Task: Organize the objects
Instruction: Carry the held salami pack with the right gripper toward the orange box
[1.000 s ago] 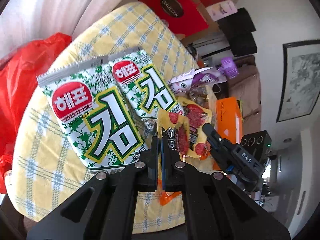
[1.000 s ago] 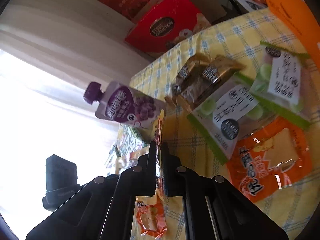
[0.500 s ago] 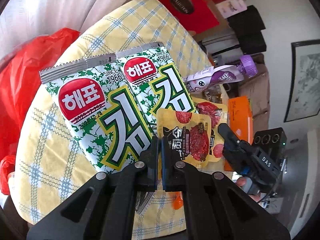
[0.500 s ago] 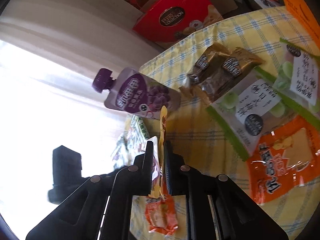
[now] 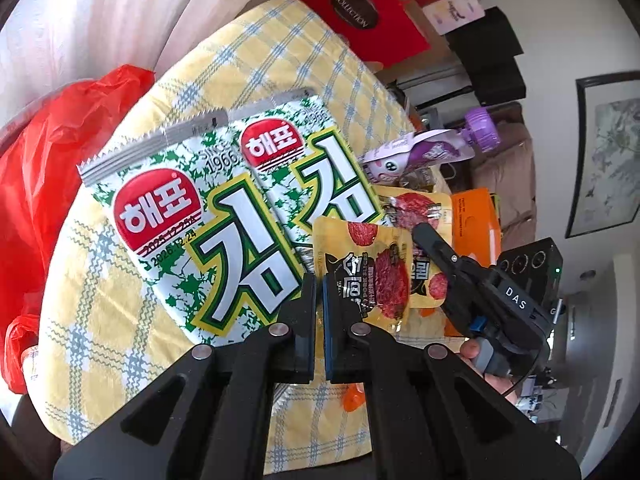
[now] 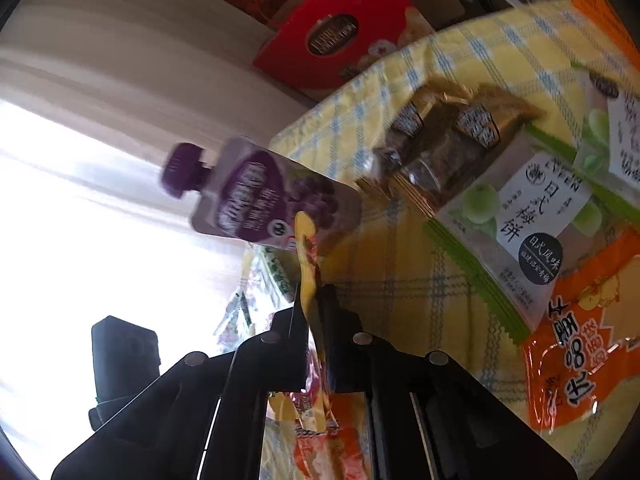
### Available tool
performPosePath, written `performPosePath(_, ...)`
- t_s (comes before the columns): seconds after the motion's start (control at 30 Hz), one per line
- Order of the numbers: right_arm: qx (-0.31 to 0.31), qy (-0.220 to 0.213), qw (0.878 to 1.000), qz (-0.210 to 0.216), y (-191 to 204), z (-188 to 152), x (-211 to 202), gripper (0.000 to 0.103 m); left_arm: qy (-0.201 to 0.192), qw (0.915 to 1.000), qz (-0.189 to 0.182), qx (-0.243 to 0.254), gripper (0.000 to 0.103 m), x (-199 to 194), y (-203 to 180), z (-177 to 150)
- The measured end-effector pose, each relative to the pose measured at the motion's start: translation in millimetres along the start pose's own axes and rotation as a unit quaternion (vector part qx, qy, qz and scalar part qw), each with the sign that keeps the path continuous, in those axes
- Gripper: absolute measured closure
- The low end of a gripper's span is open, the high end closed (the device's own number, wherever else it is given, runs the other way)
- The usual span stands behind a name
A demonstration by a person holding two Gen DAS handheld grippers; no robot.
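My left gripper (image 5: 319, 280) is shut and empty, low over the yellow checked cloth (image 5: 280, 48). Two green-white seaweed packs (image 5: 192, 216) lie side by side ahead of it. My right gripper (image 6: 314, 292) is shut on a yellow meat-snack packet (image 6: 306, 284), seen edge-on; in the left wrist view this packet (image 5: 360, 272) hangs in front of a second like packet (image 5: 424, 216) on the cloth. A purple spouted drink pouch (image 6: 256, 200) lies just beyond it, also in the left wrist view (image 5: 424, 152).
Brown-gold candy packs (image 6: 452, 132), green plum-cake packs (image 6: 516, 216) and an orange snack bag (image 6: 580, 344) lie on the cloth at right. A red gift box (image 6: 332, 44) stands behind. A red plastic bag (image 5: 44, 184) sits left of the table. An orange box (image 5: 476, 220) lies at right.
The right gripper has carried the yellow packet up and to the left, over the second packet. The left gripper has drawn nearer the seaweed packs and stays shut.
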State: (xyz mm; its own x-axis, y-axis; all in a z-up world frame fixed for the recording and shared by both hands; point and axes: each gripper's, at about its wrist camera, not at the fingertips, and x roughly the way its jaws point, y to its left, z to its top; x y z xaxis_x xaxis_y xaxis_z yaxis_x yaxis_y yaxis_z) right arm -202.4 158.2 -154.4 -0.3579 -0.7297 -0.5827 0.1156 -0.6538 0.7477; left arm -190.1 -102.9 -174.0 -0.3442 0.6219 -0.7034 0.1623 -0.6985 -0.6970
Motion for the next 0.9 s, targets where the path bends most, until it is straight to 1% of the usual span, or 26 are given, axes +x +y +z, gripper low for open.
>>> performPosePath(0.07, 0.008, -0.01, 1.0, 0.008, -1, 2, -9, 0.099, -0.005, 1.0, -0.006, 0.0, 0.101, -5, -2, 0)
performPosePath(0.17, -0.002, -0.024, 1.0, -0.007, 3, 4, -23, 0.099, -0.01, 0.9998, -0.013, 0.005, 0.102, -13, -9, 1)
performPosePath(0.23, -0.011, -0.029, 0.999, -0.008, 6, 8, -30, 0.099, -0.01, 0.9996, -0.021, 0.015, 0.102, -17, -18, -1)
performPosePath(0.3, -0.022, -0.03, 0.999, -0.014, 11, 7, -38, 0.099, -0.009, 0.9992, -0.028, 0.026, 0.102, -19, -30, -2)
performPosePath(0.37, -0.032, -0.026, 0.999, -0.034, 14, 7, -44, 0.099, -0.009, 0.9987, -0.036, 0.035, 0.103, -23, -41, -4)
performPosePath(0.43, -0.039, -0.028, 0.998, -0.038, 16, 8, -53, 0.099, -0.009, 0.9981, -0.041, 0.046, 0.103, -25, -55, -6)
performPosePath(0.7, -0.07, -0.052, 0.994, -0.068, 25, 6, -103, 0.099, 0.0, 0.9949, -0.05, 0.088, 0.103, -27, -105, -14)
performPosePath(0.9, -0.071, -0.075, 0.991, -0.084, 25, 6, -147, 0.099, 0.006, 0.9911, -0.064, 0.117, 0.103, -23, -146, -25)
